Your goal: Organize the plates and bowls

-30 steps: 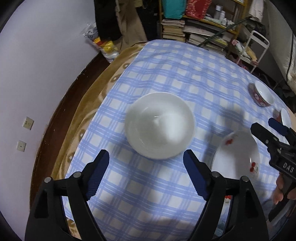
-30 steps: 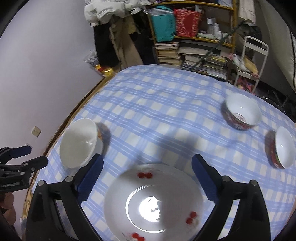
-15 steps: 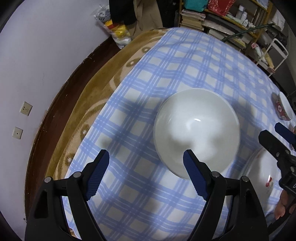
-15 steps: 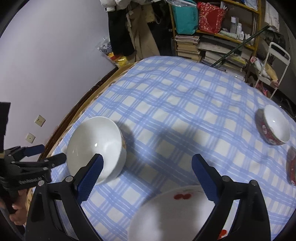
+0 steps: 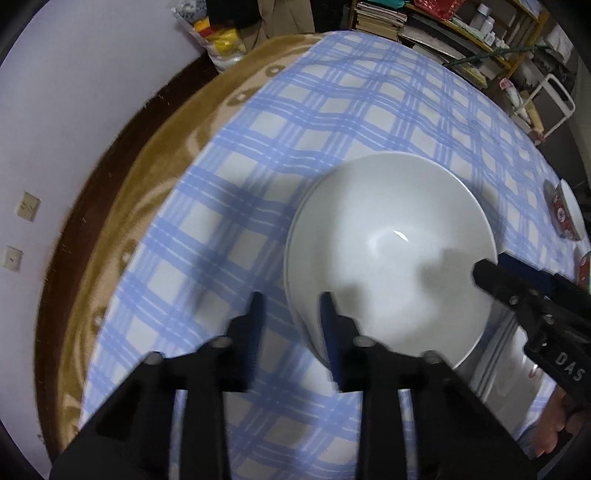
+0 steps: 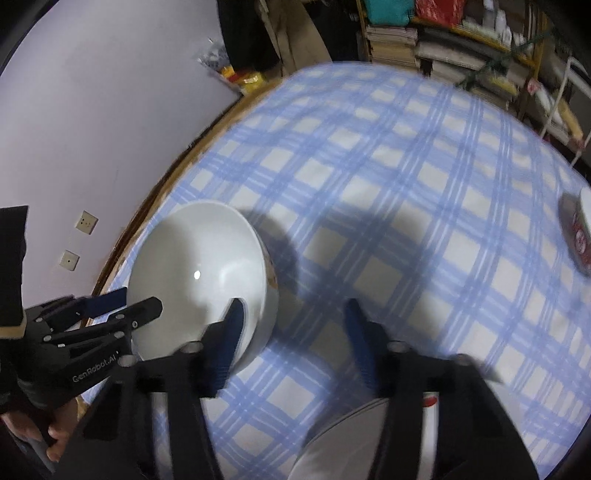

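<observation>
A large white bowl (image 5: 391, 254) stands on the blue checked tablecloth (image 5: 332, 110). My left gripper (image 5: 291, 306) is narrowed around the bowl's near-left rim, one finger inside and one outside; contact is not clear. The bowl also shows in the right wrist view (image 6: 199, 273). My right gripper (image 6: 291, 317) is partly closed, its left finger at the bowl's right rim and its right finger over the cloth. A white plate with red marks (image 6: 351, 435) lies under the right gripper.
A red-patterned bowl (image 5: 565, 214) stands at the table's right side, also seen in the right wrist view (image 6: 580, 236). A brown blanket edge (image 5: 155, 177) and a wall border the table's left. Shelves with books (image 6: 406, 33) stand behind.
Both grippers moved in to the large white bowl. The left jaws narrowed around its rim and the right jaws also narrowed, with one finger now at the opposite rim.
</observation>
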`<action>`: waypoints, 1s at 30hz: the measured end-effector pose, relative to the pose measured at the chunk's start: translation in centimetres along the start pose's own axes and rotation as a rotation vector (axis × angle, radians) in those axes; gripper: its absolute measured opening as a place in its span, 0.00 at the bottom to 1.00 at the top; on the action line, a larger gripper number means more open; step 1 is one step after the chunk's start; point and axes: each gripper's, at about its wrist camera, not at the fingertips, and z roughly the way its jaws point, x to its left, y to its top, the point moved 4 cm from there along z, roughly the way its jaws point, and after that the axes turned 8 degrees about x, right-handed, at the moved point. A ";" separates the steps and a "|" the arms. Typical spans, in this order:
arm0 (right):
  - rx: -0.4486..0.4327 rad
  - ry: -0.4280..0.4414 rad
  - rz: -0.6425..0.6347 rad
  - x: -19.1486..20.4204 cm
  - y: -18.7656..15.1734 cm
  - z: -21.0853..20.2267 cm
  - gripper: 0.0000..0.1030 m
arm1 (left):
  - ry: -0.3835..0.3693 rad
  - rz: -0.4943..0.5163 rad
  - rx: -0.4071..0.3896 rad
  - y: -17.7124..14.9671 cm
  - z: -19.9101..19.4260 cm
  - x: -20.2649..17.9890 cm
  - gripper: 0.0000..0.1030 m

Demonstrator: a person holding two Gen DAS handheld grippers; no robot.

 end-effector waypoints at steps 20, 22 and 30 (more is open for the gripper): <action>-0.025 0.043 -0.026 -0.6 -0.3 -2.1 0.13 | -0.015 -0.032 -0.039 -0.2 -2.9 -3.7 0.12; -0.035 0.037 -0.030 -1.1 -0.1 -2.8 0.13 | -0.021 -0.030 -0.045 0.0 -3.2 -4.5 0.12; -0.073 -0.017 -0.062 -4.2 1.1 -5.0 0.13 | -0.067 -0.048 -0.066 1.7 -2.6 -8.2 0.12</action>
